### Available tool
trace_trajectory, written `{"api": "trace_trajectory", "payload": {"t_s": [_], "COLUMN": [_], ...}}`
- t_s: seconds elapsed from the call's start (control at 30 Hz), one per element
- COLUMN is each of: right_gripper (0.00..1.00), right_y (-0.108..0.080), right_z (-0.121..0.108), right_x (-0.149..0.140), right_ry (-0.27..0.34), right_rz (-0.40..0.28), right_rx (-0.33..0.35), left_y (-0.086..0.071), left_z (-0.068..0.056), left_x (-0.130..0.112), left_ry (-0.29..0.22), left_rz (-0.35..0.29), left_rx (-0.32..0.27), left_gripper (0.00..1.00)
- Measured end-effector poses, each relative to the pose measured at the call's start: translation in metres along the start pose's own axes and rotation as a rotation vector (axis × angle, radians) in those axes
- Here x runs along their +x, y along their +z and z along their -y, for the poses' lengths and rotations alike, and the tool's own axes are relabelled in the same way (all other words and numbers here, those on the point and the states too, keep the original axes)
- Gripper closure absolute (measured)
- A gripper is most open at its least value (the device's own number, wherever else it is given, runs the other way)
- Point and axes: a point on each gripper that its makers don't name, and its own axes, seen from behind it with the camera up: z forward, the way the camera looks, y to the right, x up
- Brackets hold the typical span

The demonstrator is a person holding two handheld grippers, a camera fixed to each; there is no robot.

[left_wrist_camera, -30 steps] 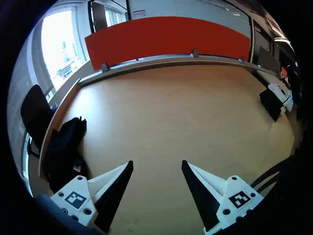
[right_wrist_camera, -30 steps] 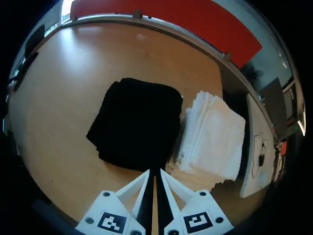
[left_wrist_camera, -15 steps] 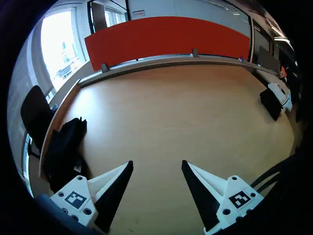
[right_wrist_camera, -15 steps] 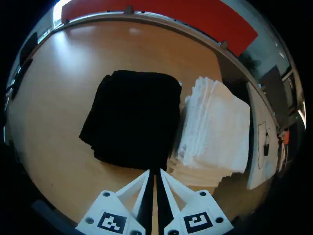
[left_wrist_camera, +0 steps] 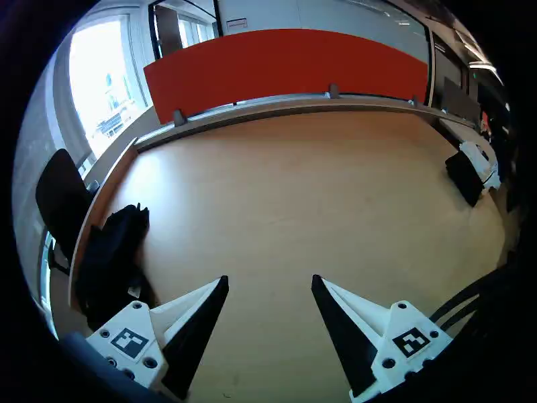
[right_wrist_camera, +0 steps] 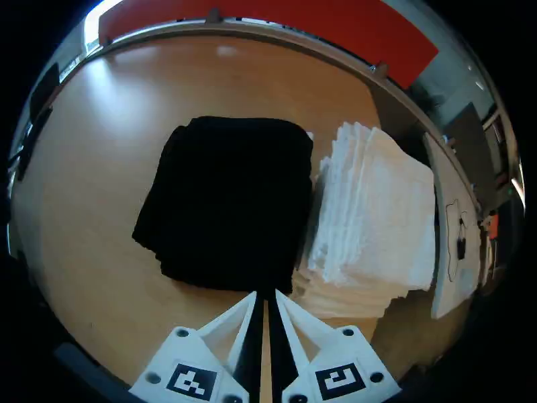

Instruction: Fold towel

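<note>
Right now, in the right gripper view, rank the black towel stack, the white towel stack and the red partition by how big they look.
1. black towel stack, largest by a small margin
2. white towel stack, close behind
3. red partition, a thin strip; it stands farther off, so its true size is unsure

You've got a wooden table (left_wrist_camera: 302,188) with a red divider (left_wrist_camera: 288,64) along its far edge. Black bag (left_wrist_camera: 111,255) at its left edge, chair (left_wrist_camera: 57,198) just beside.

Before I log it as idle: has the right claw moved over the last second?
Yes. The right claw crept toward the black towel stack and white towel stack, which look larger now.
</note>
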Motion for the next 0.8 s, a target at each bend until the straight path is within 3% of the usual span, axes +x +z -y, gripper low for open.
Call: {"api": "trace_trajectory", "payload": {"t_s": [0.23, 0.3, 0.57, 0.63, 0.7, 0.8], "right_gripper": [0.93, 0.88, 0.27, 0.25, 0.12, 0.07], "right_y": [-0.005, -0.007, -0.014, -0.014, -0.015, -0.015], "right_z": [0.000, 0.000, -0.001, 0.001, 0.003, 0.005], "right_x": [0.000, 0.000, 0.000, 0.000, 0.000, 0.001], "right_ry": [0.014, 0.015, 0.034, 0.043, 0.052, 0.063], "right_rz": [-0.020, -0.025, -0.049, -0.056, -0.062, -0.070], "right_rx": [0.001, -0.003, -0.021, -0.017, -0.014, -0.010], "left_y": [-0.001, -0.002, -0.003, -0.003, -0.003, -0.004], "left_z": [0.002, 0.003, 0.004, 0.004, 0.004, 0.004], "left_x": [0.001, 0.001, 0.001, 0.002, 0.002, 0.002], "left_ry": [-0.004, -0.006, -0.018, -0.020, -0.022, -0.024], "left_rz": [-0.003, -0.005, -0.009, -0.011, -0.012, -0.014], "left_rx": [0.004, 0.006, 0.010, 0.008, 0.007, 0.007], "left_gripper": [0.08, 0.08, 0.09, 0.09, 0.09, 0.09]}}
